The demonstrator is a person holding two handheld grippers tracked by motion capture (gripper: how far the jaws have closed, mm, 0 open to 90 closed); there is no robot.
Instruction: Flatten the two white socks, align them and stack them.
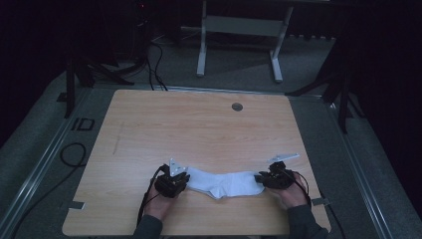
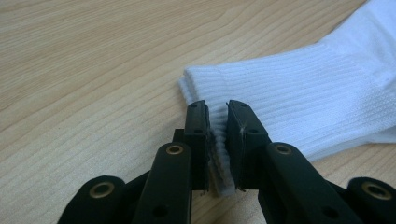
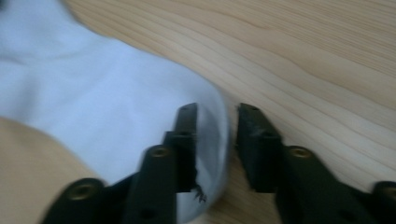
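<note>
A white sock [image 1: 226, 183] lies stretched sideways on the near part of the wooden table [image 1: 199, 129], its ribbed cuff toward the left gripper [image 1: 180, 178] and its smooth toe toward the right gripper [image 1: 261, 179], with a small bulge at the heel along its near edge. In the left gripper view the cuff [image 2: 280, 98] shows fine lengthwise ribbing and a doubled edge, and the jaws are nearly together, pinching a fold of that ribbed edge between them. In the right gripper view the picture is blurred; the toe [image 3: 116, 107] lies between the jaws, pressed against one while a narrow gap shows beside the other, so the jaws look slightly parted and I cannot tell for sure whether they grip the cloth. The sock sits close to the table's near edge, between the person's two hands [image 1: 161, 203]. Beyond it the tabletop runs bare to the far edge, where a small round grommet [image 1: 237, 106] is set, and there is open wood to either side of the grippers.
</note>
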